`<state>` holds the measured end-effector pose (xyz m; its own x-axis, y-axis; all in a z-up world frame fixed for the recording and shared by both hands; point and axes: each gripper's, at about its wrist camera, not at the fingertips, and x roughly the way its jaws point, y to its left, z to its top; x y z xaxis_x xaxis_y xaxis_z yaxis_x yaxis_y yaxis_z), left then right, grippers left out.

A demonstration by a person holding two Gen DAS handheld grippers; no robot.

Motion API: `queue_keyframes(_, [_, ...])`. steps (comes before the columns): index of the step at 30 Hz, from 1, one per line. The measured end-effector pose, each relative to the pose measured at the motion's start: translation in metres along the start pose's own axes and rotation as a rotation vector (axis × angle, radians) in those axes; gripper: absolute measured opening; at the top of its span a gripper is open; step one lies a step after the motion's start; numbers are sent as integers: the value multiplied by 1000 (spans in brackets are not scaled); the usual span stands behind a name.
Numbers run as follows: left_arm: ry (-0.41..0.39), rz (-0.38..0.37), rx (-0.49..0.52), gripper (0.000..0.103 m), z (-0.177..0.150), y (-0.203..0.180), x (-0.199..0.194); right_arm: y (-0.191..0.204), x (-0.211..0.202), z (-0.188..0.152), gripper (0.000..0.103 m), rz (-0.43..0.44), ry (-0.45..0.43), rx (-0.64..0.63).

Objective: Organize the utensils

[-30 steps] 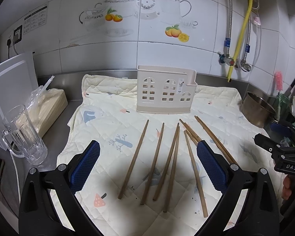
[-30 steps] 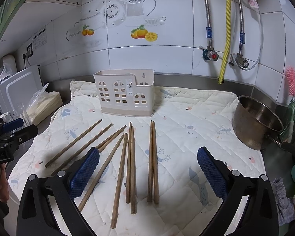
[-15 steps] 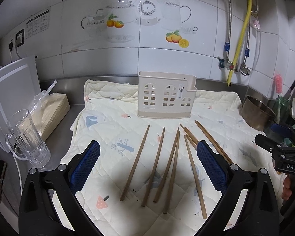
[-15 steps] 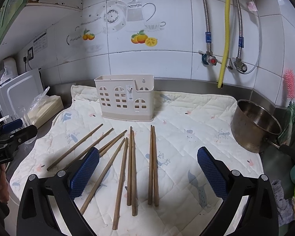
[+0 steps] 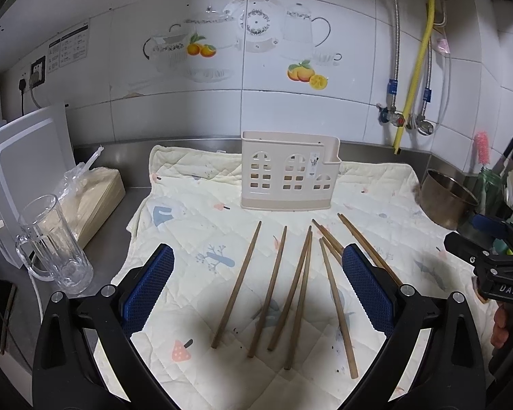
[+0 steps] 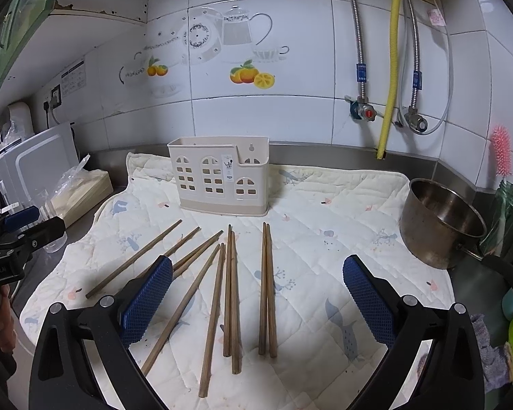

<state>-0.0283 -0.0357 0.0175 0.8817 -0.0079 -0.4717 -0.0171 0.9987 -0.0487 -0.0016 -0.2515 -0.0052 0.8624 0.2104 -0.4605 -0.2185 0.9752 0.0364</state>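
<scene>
Both tools backed off | chopsticks (image 6: 229, 294) partly hidden behind left tool (image 5: 256, 287)

white tiled wall (image 5: 290, 109), steel counter (image 5: 119, 239)

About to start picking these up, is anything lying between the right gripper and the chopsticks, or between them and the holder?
Nothing visible. The right gripper hangs open over the chopsticks, and only bare quilted cloth separates them from the holder.

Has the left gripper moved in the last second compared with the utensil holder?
Yes. The left gripper has backed away and tilted up slightly: in its own view the utensil holder sits lower and looks smaller, with more wall tile above it.
</scene>
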Motion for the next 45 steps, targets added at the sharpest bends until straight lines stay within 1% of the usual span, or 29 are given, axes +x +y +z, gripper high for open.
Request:
queue_keyframes(14, [-21,3,9,96,-5,-2,-16,3,-13,-6,97,0,-18,-6])
queue_keyframes(17, [-1,3,11,93,-8,0,-11,2,-10,-10,96,2,-1,0])
queue_keyframes(19, [16,2,9,89,-11,3,-6,0,-4,-13,96,-1,19,-1])
queue_keyframes(26, [93,-2,-6,83,-21,10,20,-2,20,-28,95,2,96,0])
queue_keyframes(28, [114,-6,-2,78,-24,11,27,-1,26,-32,95,7,117,1])
queue_keyframes(30, [138,-11,-5,76,-27,12,35,-1,31,-35,94,12,130,2])
queue_keyframes(31, [146,-13,-8,75,-28,13,37,-1,34,-36,92,13,139,2])
queue_keyframes(32, [156,-15,-14,74,-29,14,41,-1,37,-37,86,21,152,4])
queue_keyframes(34, [172,-22,-21,69,-31,17,46,-3,43,-40,82,27,171,13])
queue_keyframes(38, [203,-39,-32,63,-35,21,57,-5,53,-44,77,32,197,21])
queue_keyframes(40, [222,-50,-42,57,-36,24,64,-6,57,-47,73,36,212,23])
queue_keyframes(41, [229,-54,-44,56,-37,25,67,-6,59,-47,71,37,218,26])
queue_keyframes(43, [247,-63,-49,48,-40,28,73,-8,63,-50,68,38,229,32])
queue_keyframes(44, [255,-66,-51,47,-41,30,75,-9,65,-51,65,37,234,37])
queue_keyframes(45, [264,-71,-57,44,-42,32,78,-10,66,-52,64,39,239,43])
